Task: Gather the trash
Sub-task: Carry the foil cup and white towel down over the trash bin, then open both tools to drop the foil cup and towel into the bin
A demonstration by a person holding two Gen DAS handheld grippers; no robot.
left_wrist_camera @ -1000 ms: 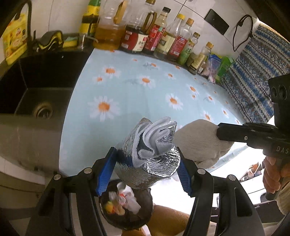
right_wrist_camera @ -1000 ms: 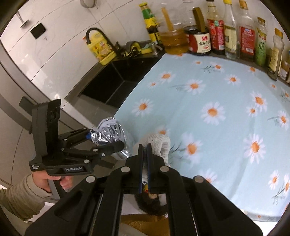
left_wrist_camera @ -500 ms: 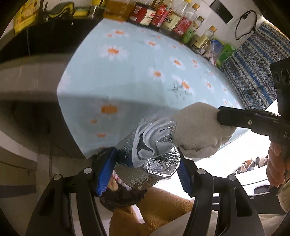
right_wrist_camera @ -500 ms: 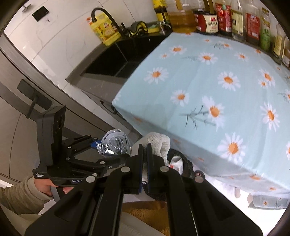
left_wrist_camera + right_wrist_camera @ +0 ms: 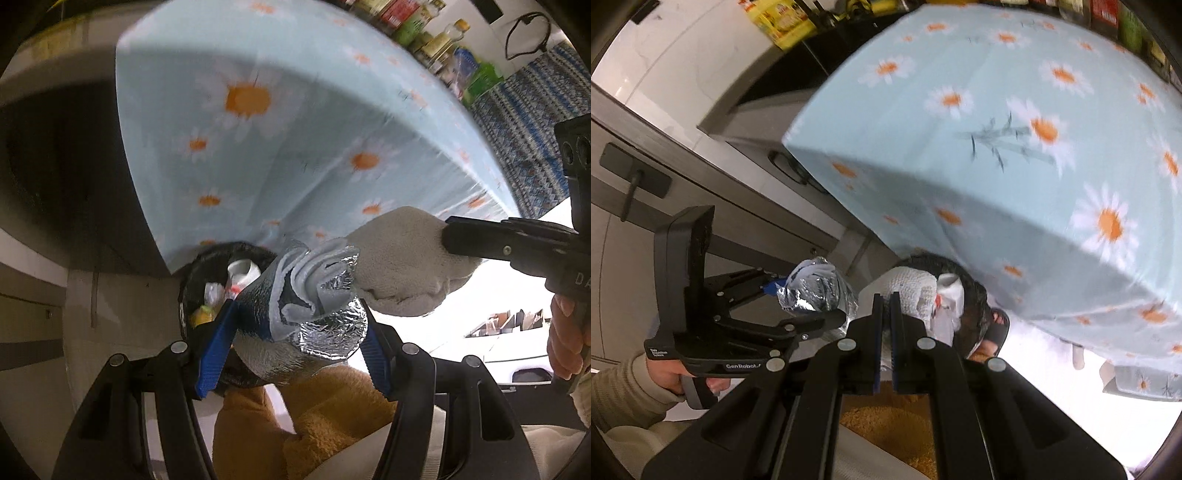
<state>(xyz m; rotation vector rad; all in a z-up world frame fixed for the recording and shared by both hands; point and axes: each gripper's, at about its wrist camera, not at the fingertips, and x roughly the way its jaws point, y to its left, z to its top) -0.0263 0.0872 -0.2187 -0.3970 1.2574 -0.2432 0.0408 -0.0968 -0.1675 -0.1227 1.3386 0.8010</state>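
Observation:
My left gripper (image 5: 295,332) is shut on a crumpled silver foil bag (image 5: 303,317), its blue pads pressed on both sides. The same foil bag (image 5: 816,291) shows in the right wrist view, left of my right gripper (image 5: 885,299). That right gripper is shut on a cream-white cloth (image 5: 908,288), which bulges as a cream-white cloth (image 5: 399,273) beside the foil. Just beyond and below both bundles stands a black trash bin (image 5: 221,254) holding wrappers and scraps; the bin's rim (image 5: 971,284) sits under the table edge.
A daisy-print blue tablecloth (image 5: 997,155) hangs over the table edge close above the bin. Grey cabinet fronts (image 5: 683,184) stand on the left. An orange fuzzy fabric (image 5: 314,424) lies beneath the grippers. Bottles (image 5: 436,40) line the far side of the table.
Both grippers have dropped from above the tabletop to below its edge, carrying the foil bag and the cloth. The bin has come nearer and now sits just behind the bundles.

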